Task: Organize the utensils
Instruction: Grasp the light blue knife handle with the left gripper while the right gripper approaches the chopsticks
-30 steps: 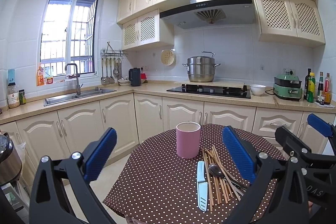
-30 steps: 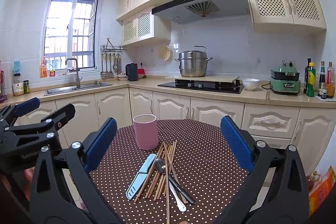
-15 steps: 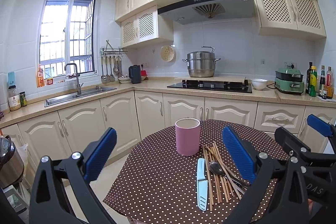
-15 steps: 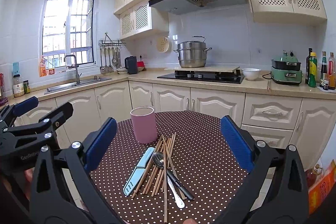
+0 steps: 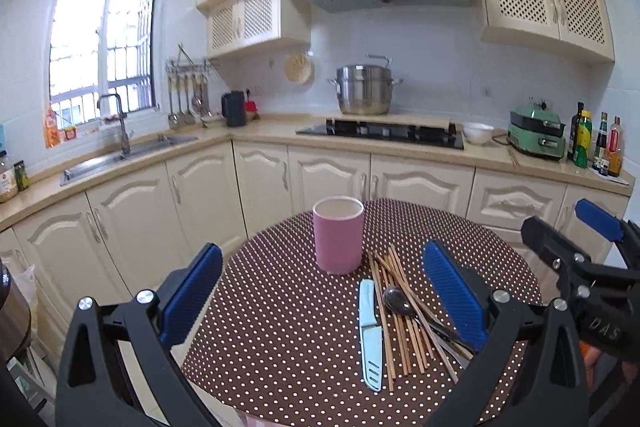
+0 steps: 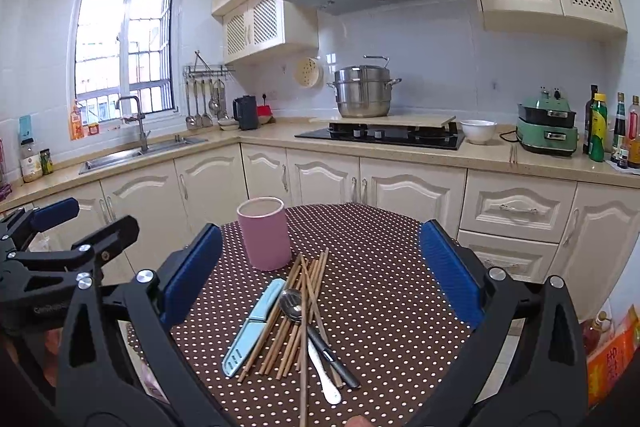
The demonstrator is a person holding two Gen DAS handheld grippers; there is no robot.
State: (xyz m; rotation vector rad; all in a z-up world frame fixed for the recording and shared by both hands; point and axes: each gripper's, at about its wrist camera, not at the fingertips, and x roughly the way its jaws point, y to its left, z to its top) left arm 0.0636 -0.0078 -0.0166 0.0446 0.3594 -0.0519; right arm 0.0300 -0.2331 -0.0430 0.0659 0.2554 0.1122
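A pink cup [image 5: 338, 234] [image 6: 264, 233] stands upright on a round table with a brown polka-dot cloth [image 5: 280, 327] [image 6: 380, 291]. In front of it lie several wooden chopsticks [image 5: 404, 323] [image 6: 298, 311], a light blue knife [image 5: 369, 333] [image 6: 252, 327], a metal spoon [image 5: 396, 301] [image 6: 291, 304] and a white-handled utensil [image 6: 326, 375]. My left gripper [image 5: 322, 291] is open above the near left of the table, holding nothing. My right gripper [image 6: 320, 271] is open over the utensil pile, also with nothing in it. Each gripper shows at the edge of the other's view.
Cream cabinets and a counter run behind the table, with a sink [image 5: 120, 159], a hob [image 5: 380, 135] bearing a steel pot [image 5: 364, 89], a white bowl [image 5: 478, 133], a green cooker [image 5: 538, 133] and bottles [image 5: 596, 145]. An orange box [image 6: 612, 347] sits on the floor at right.
Both grippers have tilted down and moved slightly closer to the table, so the cup and utensils sit lower and nearer in view. Nothing on the table has moved.
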